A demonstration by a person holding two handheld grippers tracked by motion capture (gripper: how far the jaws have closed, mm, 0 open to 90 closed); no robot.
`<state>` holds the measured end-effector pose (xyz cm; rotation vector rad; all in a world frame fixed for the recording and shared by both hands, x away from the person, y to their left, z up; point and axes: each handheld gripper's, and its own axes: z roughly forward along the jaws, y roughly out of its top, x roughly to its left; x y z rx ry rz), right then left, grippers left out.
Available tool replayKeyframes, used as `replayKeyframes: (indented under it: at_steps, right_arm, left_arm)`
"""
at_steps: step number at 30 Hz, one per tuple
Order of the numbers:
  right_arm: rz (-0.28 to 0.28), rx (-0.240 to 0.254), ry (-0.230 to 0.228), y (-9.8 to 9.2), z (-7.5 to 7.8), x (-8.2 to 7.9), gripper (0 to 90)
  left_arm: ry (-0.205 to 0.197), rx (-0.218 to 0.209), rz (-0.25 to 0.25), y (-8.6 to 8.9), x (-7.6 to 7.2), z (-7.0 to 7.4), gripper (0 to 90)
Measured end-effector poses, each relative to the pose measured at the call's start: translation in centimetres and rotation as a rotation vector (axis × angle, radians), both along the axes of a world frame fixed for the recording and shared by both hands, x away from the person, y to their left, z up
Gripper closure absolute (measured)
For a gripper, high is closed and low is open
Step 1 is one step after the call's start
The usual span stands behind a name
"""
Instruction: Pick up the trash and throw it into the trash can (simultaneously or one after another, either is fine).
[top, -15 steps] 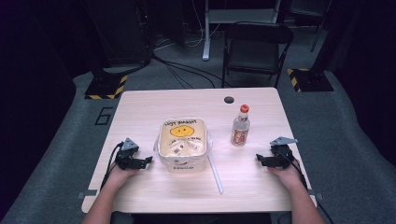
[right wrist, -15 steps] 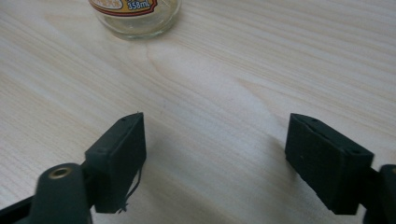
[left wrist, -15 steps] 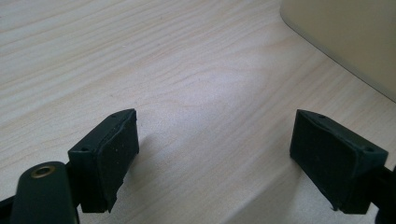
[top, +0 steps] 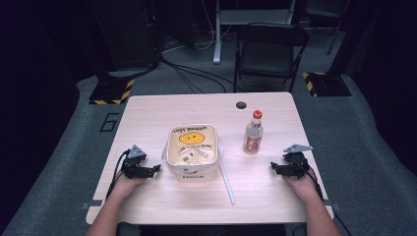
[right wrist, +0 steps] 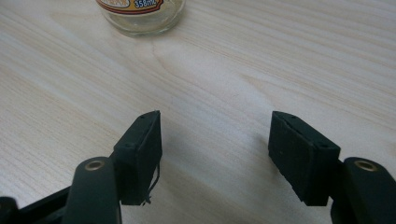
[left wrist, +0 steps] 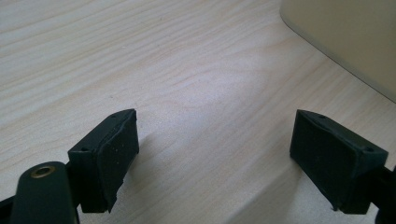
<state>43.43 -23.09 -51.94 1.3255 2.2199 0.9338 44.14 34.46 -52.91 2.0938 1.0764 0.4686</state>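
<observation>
Both grippers rest low on the table (top: 147,113), jaws spread and holding nothing: the left gripper (top: 153,169) just beside the tub (top: 193,152) (smiley face on its lid), the right gripper (top: 273,167) near the bottle (top: 253,132). A white stick (top: 226,183) lies in front of the tub.

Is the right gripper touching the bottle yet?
Apart. In the right gripper view, bare table lies between the open right gripper and the bottle; the high view shows the same gap.
</observation>
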Motion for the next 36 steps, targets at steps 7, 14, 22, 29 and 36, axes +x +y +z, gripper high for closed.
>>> replayKeyframes:
  at_steps: [7,14,22,29,36]
  right_arm:
    - [0.001,0.014,0.017,-0.1,0.1,0.0,36.8]
    - [0.001,0.058,-0.004,0.2,1.3,-0.2,38.4]
    - [-0.005,0.036,0.007,0.3,2.3,-0.2,39.3]
    - [0.031,0.038,-0.016,0.7,4.3,-0.2,40.0]
    - [0.073,0.063,-0.038,1.3,6.7,0.0,41.5]
  left_arm:
    - [0.004,0.000,0.001,0.0,0.0,0.0,15.4]
    - [-0.002,-0.002,0.002,0.0,0.0,0.0,15.4]
    - [0.000,0.001,0.000,0.0,0.0,0.0,15.5]
    - [0.000,0.002,-0.001,0.0,0.0,0.0,15.5]
    - [-0.001,0.001,0.001,0.0,0.0,0.0,15.5]
